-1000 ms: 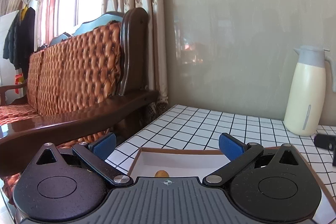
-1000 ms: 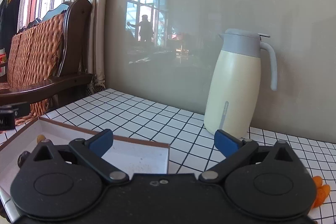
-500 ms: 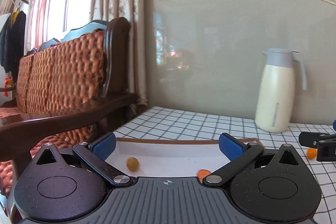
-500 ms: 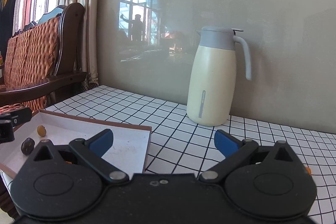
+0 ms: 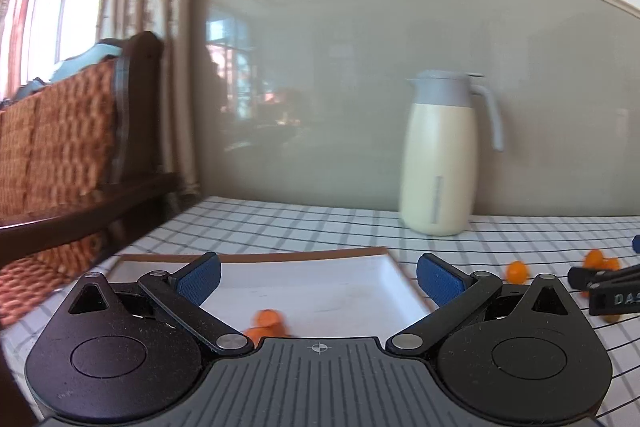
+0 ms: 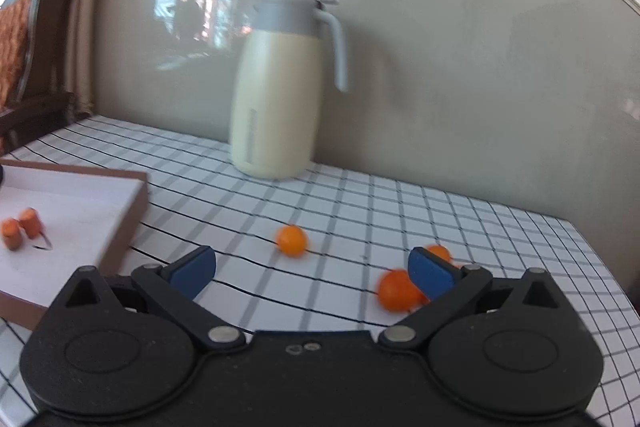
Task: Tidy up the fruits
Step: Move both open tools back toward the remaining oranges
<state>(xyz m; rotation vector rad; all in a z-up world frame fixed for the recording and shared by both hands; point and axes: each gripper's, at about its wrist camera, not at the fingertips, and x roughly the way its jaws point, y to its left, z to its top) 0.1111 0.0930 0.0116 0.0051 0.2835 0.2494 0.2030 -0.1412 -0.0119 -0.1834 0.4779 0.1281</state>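
Now both your grippers have swung right, toward the loose fruit. Your right gripper [image 6: 312,267] has its fingers spread wide and empty just above the desk [image 6: 400,195], one orange fruit [image 6: 396,290] beside the right pad, another [image 6: 292,239] a little further out. Your left gripper [image 5: 318,277], likewise open and empty, hangs over the tray [image 5: 360,251], where two orange pieces [image 6: 20,227] lie. Beyond stands the cream jug [image 6: 276,99]. Likely next: closing on the nearest fruit.
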